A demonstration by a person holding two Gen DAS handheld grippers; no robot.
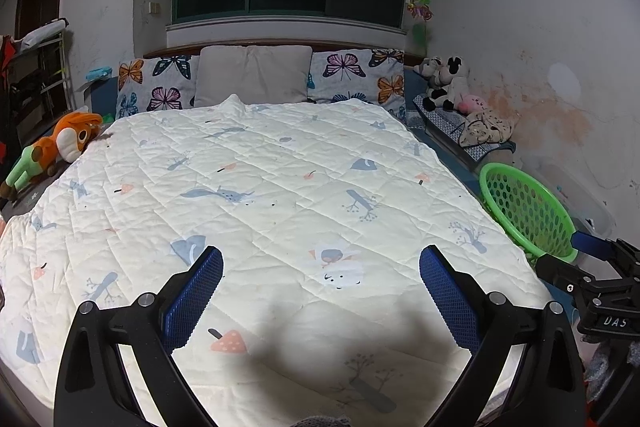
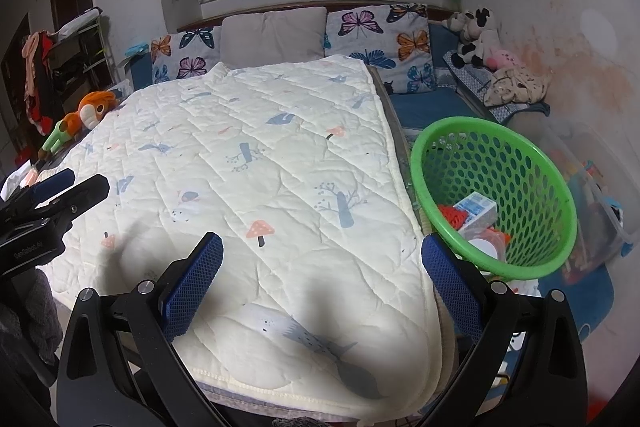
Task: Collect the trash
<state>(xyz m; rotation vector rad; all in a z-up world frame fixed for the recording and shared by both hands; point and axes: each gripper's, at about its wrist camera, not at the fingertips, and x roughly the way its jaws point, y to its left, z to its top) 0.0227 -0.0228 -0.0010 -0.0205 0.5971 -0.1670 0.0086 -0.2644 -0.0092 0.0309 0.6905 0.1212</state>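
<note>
The left gripper (image 1: 321, 269) stood wide open above the cream quilt (image 1: 256, 187), holding nothing. The right gripper (image 2: 322, 259) was equally wide and empty. The green perforated basket (image 2: 520, 163) sat beside the bed's right edge, mouth tilted toward the bed, holding a small carton (image 2: 478, 207) and other trash.

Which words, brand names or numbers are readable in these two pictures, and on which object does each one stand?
"DAS": white letters on the body of the right gripper, at the right edge of the left wrist view.
"GeoRobot.AI", faint, so the reading is uncertain: on the body of the left gripper, seen in the right wrist view.
Print on the small carton in the green basket: too blurred to read.
</note>
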